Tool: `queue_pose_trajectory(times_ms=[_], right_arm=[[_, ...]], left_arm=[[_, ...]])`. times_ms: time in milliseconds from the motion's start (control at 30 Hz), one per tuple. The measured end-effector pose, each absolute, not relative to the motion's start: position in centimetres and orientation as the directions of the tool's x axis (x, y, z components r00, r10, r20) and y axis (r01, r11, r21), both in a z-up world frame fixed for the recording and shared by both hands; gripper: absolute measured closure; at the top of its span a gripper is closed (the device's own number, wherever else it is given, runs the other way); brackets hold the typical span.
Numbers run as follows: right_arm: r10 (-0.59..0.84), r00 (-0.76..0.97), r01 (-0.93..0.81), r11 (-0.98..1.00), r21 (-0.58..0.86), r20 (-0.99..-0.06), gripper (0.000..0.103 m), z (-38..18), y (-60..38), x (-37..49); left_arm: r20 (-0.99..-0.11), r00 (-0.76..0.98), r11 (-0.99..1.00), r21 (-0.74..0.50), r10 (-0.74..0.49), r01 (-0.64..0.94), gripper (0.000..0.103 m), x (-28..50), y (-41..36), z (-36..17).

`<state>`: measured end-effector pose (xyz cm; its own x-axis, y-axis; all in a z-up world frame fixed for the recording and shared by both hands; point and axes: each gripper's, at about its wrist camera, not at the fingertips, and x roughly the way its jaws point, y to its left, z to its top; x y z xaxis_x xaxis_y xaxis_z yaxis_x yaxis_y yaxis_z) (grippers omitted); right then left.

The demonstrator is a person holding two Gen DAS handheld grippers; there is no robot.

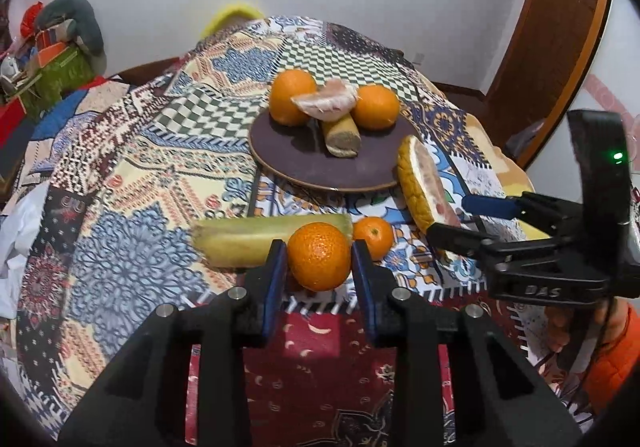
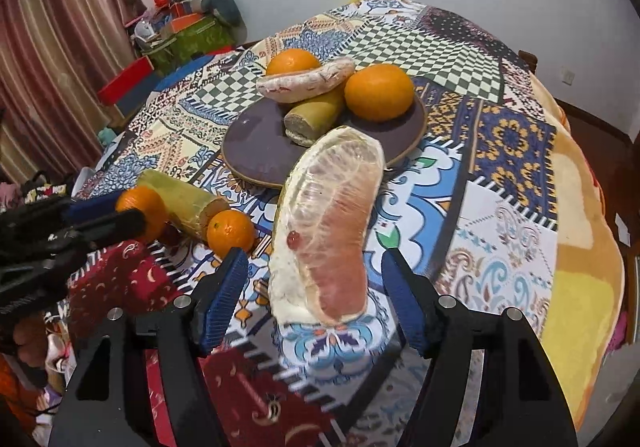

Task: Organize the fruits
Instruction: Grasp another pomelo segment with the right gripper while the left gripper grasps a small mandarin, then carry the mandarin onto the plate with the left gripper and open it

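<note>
Patchwork tablecloth [image 1: 132,183] over a round table, white wall behind; near items logged first.

Left gripper [image 1: 319,259]: blue pads on either side of a small orange [image 1: 319,255]; pads look to touch or nearly touch the skin, so I read it as clenched on the fruit, though firm contact is not certain; fruit sits low over the red cloth edge. Right gripper [image 2: 310,295]: jaws spread wide, released, flanking a peeled pomelo wedge [image 2: 332,231] without touching it; the wedge lies on the cloth just beside the plate.

Just behind the held orange: a green-yellow cut stalk [image 1: 256,243] lying flat and a second small orange [image 1: 373,237], both on the cloth. Further off: dark plate [image 1: 296,163] holding two large oranges [image 1: 291,97], a shorter stalk piece [image 1: 340,137] and a pomelo segment [image 1: 325,102] stacked on top.

Judgement, step in hand: carry the small orange to the plate; lift straight up first so it clears the stalk close behind it; set it on the bare near part of the plate, not against the stacked pieces, which look liable to roll; squeeze gently, soft skin. Right side: close across the wedge's narrow width, low down.

Writing: "DAS" moulded on the right gripper body, seen from the left wrist; nothing else legible.
</note>
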<state>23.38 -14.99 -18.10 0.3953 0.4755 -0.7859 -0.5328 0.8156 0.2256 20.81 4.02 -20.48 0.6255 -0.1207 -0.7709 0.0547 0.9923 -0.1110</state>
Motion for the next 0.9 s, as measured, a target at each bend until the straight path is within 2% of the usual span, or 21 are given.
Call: queue_pose_trajectory(times_ms=[233,267,400,900], right_arm=[[0.488,0.388,-0.522,0.815,0.251,-0.782,0.038,-18.8,-14.4,24.3],[0.492,0.388,-0.522,0.814,0.254,-0.780,0.044,-18.7,-14.3,24.4],[0.474,0.397,-0.512,0.825,0.240,-0.786,0.054,-18.7,-14.3,25.0],[0.516,0.457,-0.531,0.812,0.243,-0.724,0.056,-16.1,-14.9,24.4]], left_arm=[[-0.776,0.623,0.995,-0.092,-0.098,0.042,0.070,20.9,4.5,-21.0],[-0.777,0.622,0.995,-0.091,-0.098,0.043,0.070,21.0,4.5,-21.1],[-0.778,0.621,0.995,-0.091,-0.099,0.044,0.070,21.2,4.3,-21.3],[-0.734,0.672,0.995,-0.084,-0.096,0.051,0.070,22.0,4.0,-18.9]])
